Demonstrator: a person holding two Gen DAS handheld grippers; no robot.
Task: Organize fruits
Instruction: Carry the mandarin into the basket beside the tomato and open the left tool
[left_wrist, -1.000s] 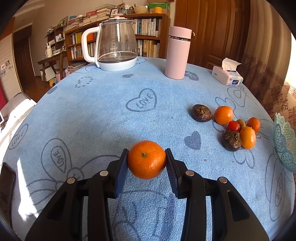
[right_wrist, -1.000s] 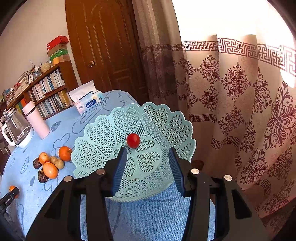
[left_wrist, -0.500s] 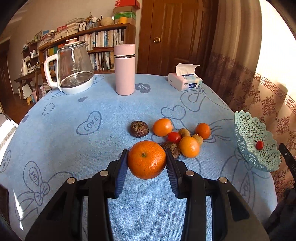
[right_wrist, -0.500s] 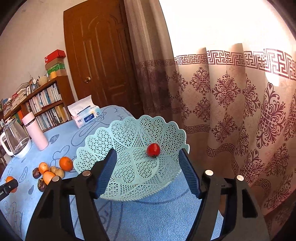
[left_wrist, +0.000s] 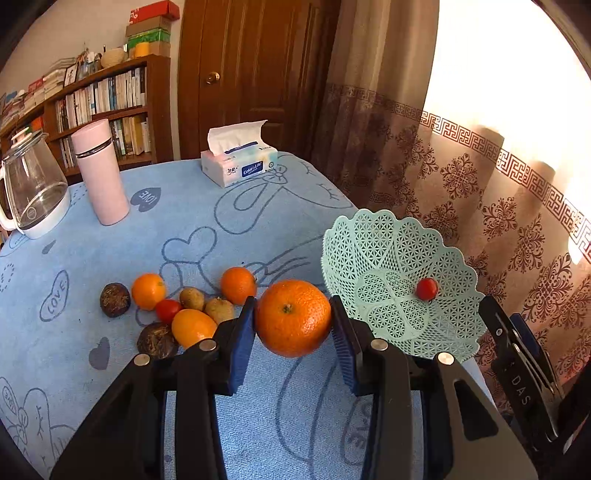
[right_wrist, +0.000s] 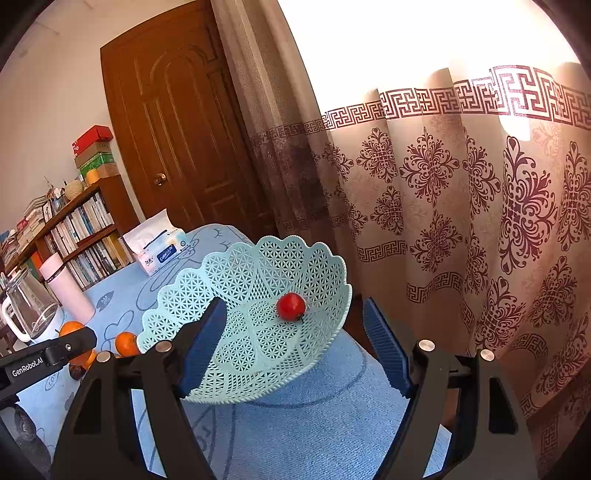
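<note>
Left hand-held gripper (left_wrist: 293, 325) clamps an orange (left_wrist: 293, 317) beside the basket (left_wrist: 388, 243) at the table (left_wrist: 221, 221) edge; right hand-held gripper (right_wrist: 291, 343), jaws just widened, holds nothing.

Your left gripper (left_wrist: 293, 319), carrying the orange (left_wrist: 293, 317), swings off the open cloth and now sits with the loose fruit pile (left_wrist: 177, 310) just to its left and the mint basket (left_wrist: 399, 280) just ahead to its right. Your right gripper (right_wrist: 291, 336) has just been opening its jaws; they now stand wide, apart from the cherry tomato (right_wrist: 291, 305) lying in the basket ahead.
</note>
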